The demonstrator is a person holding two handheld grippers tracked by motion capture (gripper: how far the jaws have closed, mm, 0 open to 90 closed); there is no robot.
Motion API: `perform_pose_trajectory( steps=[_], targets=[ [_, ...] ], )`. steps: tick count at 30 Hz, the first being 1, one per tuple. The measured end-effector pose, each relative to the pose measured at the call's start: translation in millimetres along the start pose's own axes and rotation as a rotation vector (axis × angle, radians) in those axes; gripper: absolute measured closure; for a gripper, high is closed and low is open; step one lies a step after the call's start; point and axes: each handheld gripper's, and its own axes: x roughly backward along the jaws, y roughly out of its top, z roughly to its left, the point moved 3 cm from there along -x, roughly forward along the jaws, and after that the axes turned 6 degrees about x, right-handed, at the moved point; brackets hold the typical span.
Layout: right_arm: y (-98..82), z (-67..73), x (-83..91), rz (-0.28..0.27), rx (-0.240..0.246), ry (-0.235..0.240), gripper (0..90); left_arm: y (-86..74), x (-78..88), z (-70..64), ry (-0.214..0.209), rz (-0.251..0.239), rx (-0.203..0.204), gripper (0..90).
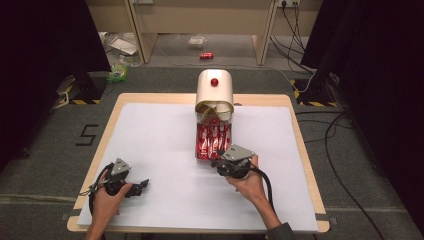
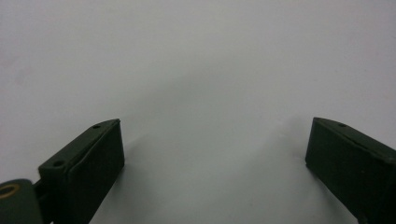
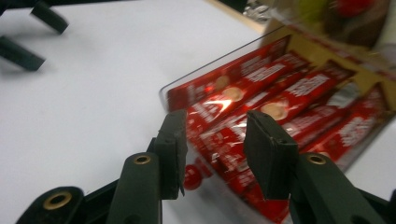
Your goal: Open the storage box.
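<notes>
the left tongs point(image 1: 141, 185) are held low over the white sheet covering the wooden table point(image 1: 150, 145) near its front left corner, their black jaws spread wide with nothing between them, as is seen in the left gripper view, where bare white surface lies between the two pads. further right, at the middle of the table, a clear plastic drawer point(image 1: 211, 142) packed with red foil snack sachets point(image 3: 280, 102) is seen pulled out toward the person from a cream rounded dispenser box with a red knob point(image 1: 215, 90), which stands upright at the far edge. the right tongs point(image 3: 212, 154) are held at the drawer's near end, jaws partly parted over the sachets; no pressing of the pads on a sachet can be made out, and a small red knob point(image 3: 191, 176) on the drawer front is seen just beside the left jaw.
</notes>
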Motion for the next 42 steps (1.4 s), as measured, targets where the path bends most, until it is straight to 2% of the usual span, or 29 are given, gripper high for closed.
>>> perform_pose_trajectory(
  steps=[3, 12, 16, 27, 35, 36, 38, 40, 42],
  targets=[
    [0.1, -3.5, 1.9, -0.005, -0.018, -0.034, 57.4, 0.0, 0.0, -0.1, 0.0, -0.001, -0.001, 3.9],
    [-0.8, -6.7, 0.5, -0.008, -0.059, -0.065, 54.3, 0.0, -0.1, 0.1, -0.002, 0.0, 0.002, 3.9],
    [2.2, -9.8, -3.2, -0.011, -0.089, -0.092, 52.5, 0.0, -0.2, 0.2, -0.003, 0.0, 0.003, 3.9],
    [14.1, -19.4, -18.8, 0.0, -0.115, -0.135, 51.6, 0.2, -0.6, 1.2, -0.007, 0.007, 0.01, 3.4],
    [18.3, -27.5, -32.5, -0.014, -0.164, -0.13, 49.2, 0.4, -1.1, 1.7, -0.011, 0.008, 0.017, 3.2],
    [19.1, -29.3, -34.2, -0.025, -0.186, -0.131, 48.4, 0.3, -1.0, 1.7, -0.011, 0.008, 0.016, 3.2],
    [20.1, -29.5, -36.5, -0.08, -0.253, -0.122, 48.3, 0.3, -1.0, 1.3, -0.008, 0.008, 0.016, 3.2],
    [14.3, -27.6, -38.4, -0.074, -0.241, -0.126, 48.1, 0.4, -1.2, 1.8, -0.01, 0.009, 0.017, 2.9],
    [7.7, -30.4, -39.7, -0.055, -0.259, -0.123, 48.1, 0.4, -1.2, 1.7, -0.009, 0.009, 0.018, 2.9]
  ],
)
